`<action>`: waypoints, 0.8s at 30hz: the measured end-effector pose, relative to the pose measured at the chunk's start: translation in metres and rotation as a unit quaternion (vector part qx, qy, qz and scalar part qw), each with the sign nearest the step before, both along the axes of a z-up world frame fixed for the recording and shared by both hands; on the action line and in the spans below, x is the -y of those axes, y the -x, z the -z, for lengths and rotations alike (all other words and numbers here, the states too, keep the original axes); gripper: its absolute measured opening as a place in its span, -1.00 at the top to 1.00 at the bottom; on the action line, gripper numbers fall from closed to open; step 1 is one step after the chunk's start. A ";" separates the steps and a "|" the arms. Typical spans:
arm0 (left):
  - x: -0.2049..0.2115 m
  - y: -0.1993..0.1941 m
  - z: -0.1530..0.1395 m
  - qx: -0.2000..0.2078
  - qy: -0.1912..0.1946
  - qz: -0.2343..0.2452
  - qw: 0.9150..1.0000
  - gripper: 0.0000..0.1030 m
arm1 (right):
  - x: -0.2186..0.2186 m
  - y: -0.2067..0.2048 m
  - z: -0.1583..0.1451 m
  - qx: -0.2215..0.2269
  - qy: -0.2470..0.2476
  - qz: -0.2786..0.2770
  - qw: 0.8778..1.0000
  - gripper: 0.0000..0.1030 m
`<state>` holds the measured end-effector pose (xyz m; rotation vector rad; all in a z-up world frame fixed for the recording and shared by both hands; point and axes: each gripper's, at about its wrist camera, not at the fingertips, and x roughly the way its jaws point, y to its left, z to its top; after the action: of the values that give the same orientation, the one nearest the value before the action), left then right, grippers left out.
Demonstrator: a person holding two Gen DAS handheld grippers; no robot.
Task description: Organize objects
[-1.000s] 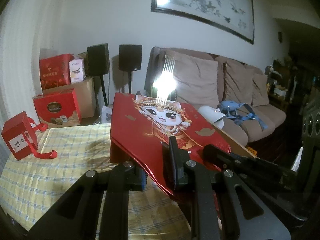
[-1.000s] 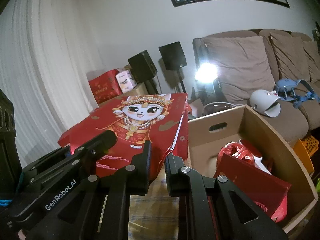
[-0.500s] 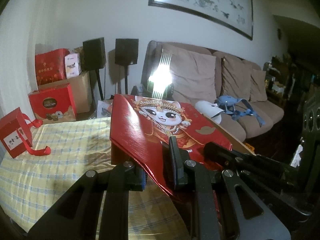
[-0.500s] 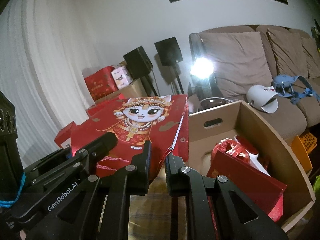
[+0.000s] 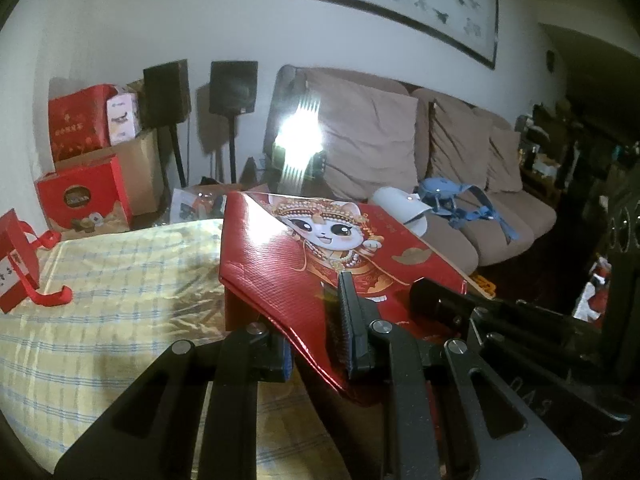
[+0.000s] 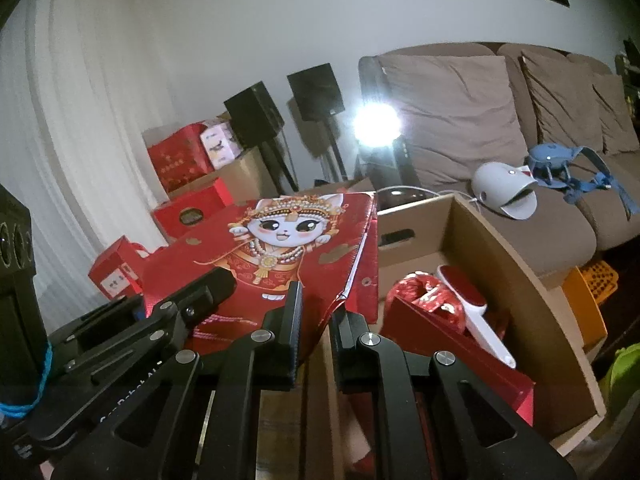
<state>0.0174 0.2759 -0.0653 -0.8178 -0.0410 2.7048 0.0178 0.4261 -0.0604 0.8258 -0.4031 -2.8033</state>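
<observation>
**Two-Gripper Carry of Red Gift Bag Toward the Cardboard Box**

The left gripper (image 5: 316,332) is clamped on the near lower edge of the red gift bag (image 5: 320,256); the right gripper (image 6: 316,320) is clamped on the same bag's near edge at its side fold. The bag, printed with a cartoon cat, is held tilted, printed face up, above the counter (image 5: 100,300) with its checked cloth.

Step in hand, as judged: transfer of the bag to the cardboard box (image 6: 520,280), which stands just beside the bag on its right and already holds red packages.

The next move calls for both grippers to travel together, keeping the bag taut, until it clears the box's near wall.

Farther off, a small red box (image 5: 16,268) with a ribbon waits on the counter, well apart. A sofa (image 5: 440,152) stands behind.
</observation>
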 end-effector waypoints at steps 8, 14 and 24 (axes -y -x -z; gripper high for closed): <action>-0.022 0.006 0.010 0.011 -0.003 0.012 1.000 0.66 | -0.024 0.002 0.006 0.019 0.006 0.016 1.000 0.78; -0.028 0.007 0.014 0.015 -0.001 0.015 1.000 0.66 | -0.032 0.003 0.009 0.028 0.009 0.021 0.999 0.78; -0.042 0.006 0.009 0.002 -0.007 0.025 1.000 0.66 | -0.043 -0.004 0.002 0.006 0.005 0.038 0.999 0.78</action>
<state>0.0111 0.3180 -0.0742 -0.8098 -0.0402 2.6520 0.0218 0.4691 -0.0628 0.8416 -0.4595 -2.8651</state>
